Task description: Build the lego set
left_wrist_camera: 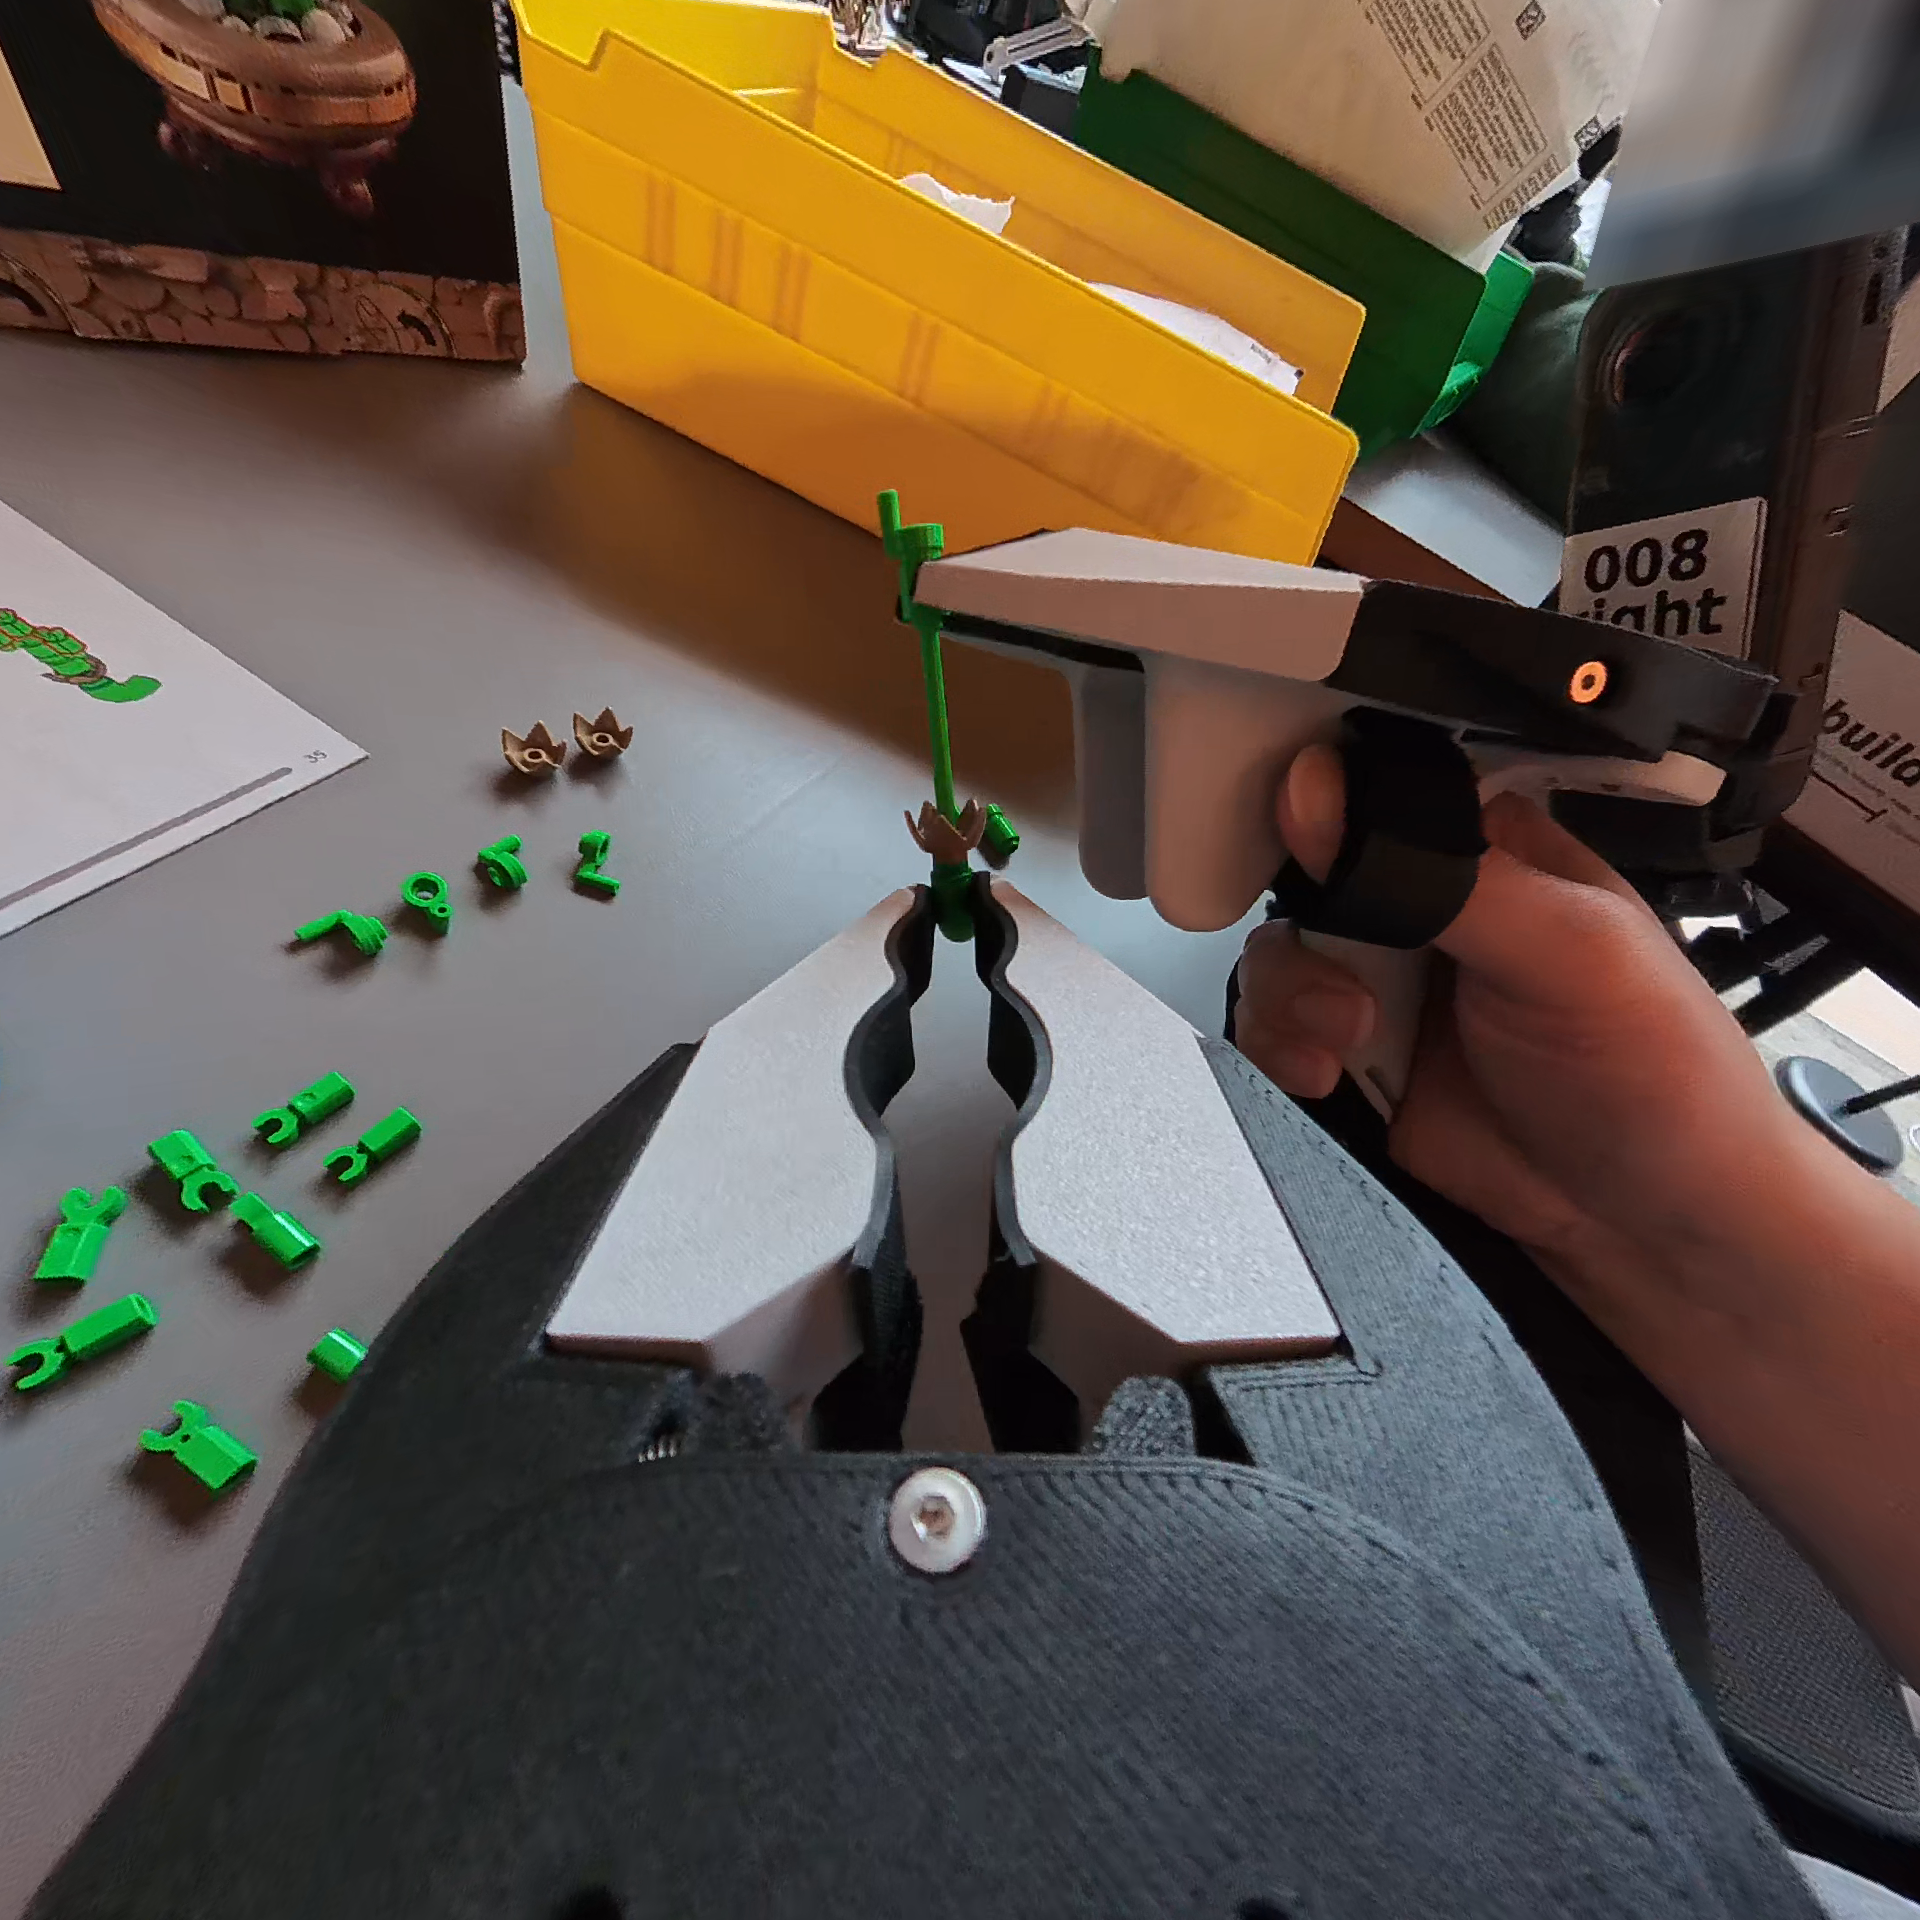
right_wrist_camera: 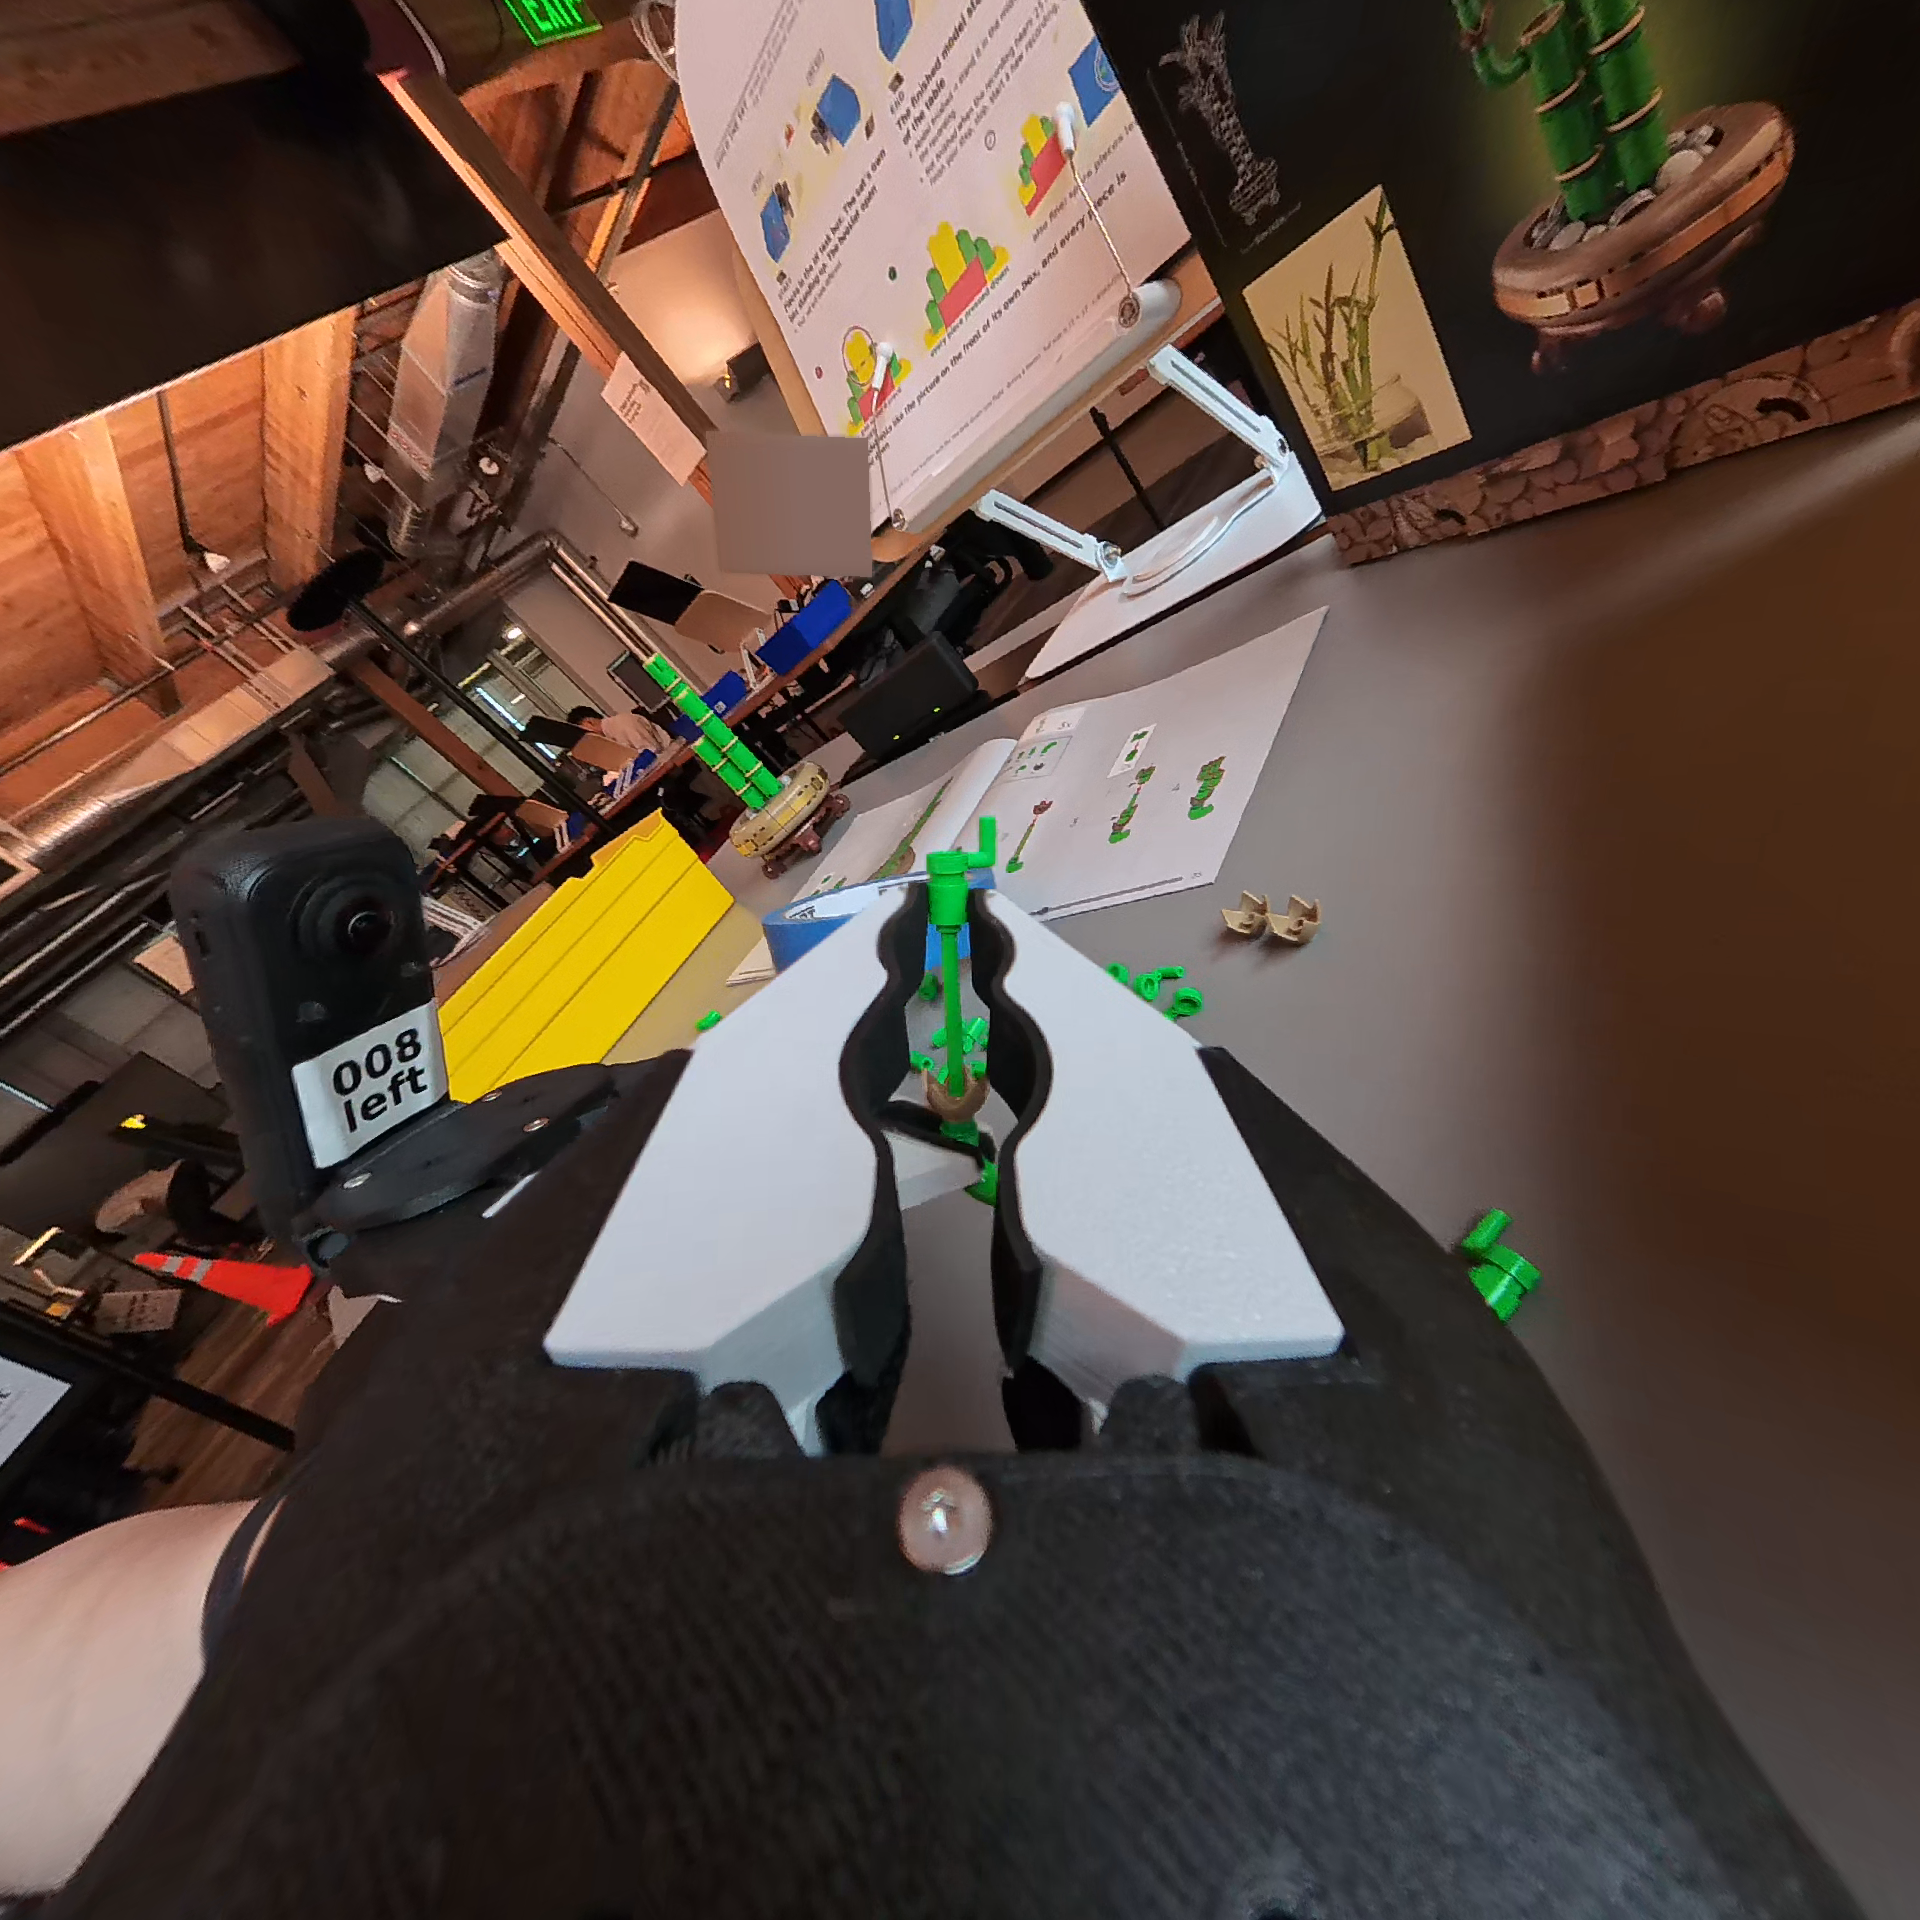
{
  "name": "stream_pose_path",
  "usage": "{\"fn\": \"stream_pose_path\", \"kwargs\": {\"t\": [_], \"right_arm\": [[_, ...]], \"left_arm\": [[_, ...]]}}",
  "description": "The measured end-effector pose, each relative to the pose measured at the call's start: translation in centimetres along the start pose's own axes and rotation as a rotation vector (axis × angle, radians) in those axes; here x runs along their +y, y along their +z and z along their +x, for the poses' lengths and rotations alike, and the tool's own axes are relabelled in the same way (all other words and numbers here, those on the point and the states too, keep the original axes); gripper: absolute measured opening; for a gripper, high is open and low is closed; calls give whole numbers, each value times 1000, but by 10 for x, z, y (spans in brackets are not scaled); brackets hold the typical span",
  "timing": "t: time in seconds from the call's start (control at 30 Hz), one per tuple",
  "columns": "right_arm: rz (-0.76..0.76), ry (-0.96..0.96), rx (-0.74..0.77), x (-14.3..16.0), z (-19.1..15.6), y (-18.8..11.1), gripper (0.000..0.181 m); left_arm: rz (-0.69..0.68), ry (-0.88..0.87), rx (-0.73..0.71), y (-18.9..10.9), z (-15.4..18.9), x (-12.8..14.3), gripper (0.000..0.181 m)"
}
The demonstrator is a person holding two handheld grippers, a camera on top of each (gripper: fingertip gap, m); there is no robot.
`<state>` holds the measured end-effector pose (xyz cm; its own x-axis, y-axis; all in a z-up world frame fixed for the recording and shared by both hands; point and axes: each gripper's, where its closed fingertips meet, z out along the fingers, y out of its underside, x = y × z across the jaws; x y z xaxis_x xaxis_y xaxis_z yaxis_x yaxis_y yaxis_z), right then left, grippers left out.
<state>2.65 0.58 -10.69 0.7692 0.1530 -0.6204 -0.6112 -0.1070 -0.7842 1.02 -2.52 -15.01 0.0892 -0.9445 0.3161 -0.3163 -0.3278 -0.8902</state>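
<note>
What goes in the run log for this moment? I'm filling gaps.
left gripper: shut on green stem base | right gripper: shut on stem top | tan petal piece: on stem | loose green pieces: on table

both views are bright and evenly lit, with soft short shadows under the loose green pieces on the dark table, and a pale sheen on the table just right of the yellow bin, perhaps from a window on that side. wide-angle bending curves straight lines toward the edges, and the yellow bin's near wall looks slightly smeared. in the right wrist view, the table right of the open booklet dissolves into a brown, unfocused blur.
</note>
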Motion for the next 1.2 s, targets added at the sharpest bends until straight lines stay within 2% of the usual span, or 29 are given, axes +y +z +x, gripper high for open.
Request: {"fn": "stream_pose_path", "kwargs": {"t": [0.33, 0.53, 0.67, 0.77, 0.83, 0.93, 1.07, 1.13, 1.2], "right_arm": [[43, 1, -52, -7, -9, -4, 17], [98, -16, -82, -15, -16, -10, 21], [196, -59, -185, -30, -36, -22, 24], [258, -134, -292, -39, -60, -31, 32], [270, -255, -368, -38, -83, -36, 37], [278, -561, -435, -29, -122, -43, 44], [279, -1035, -359, -11, -157, -43, 63], [270, -1263, -315, 1, -172, -39, 73], [251, -1464, -271, 14, -182, -34, 76]], "left_arm": [[22, 10, 0, -2, 1, -3, 5], [111, -31, 29, -11, 1, -15, 5], [154, -20, 56, -21, 1, -22, 5], [219, 57, 141, -37, 12, -35, 5], [250, 136, 205, -51, 20, -41, 5], [330, 220, 279, -83, 24, -51, 4], [431, 289, 468, -130, 39, -59, 5], [454, 345, 523, -145, 46, -59, 4], [469, 399, 547, -155, 50, -57, 4]]}}
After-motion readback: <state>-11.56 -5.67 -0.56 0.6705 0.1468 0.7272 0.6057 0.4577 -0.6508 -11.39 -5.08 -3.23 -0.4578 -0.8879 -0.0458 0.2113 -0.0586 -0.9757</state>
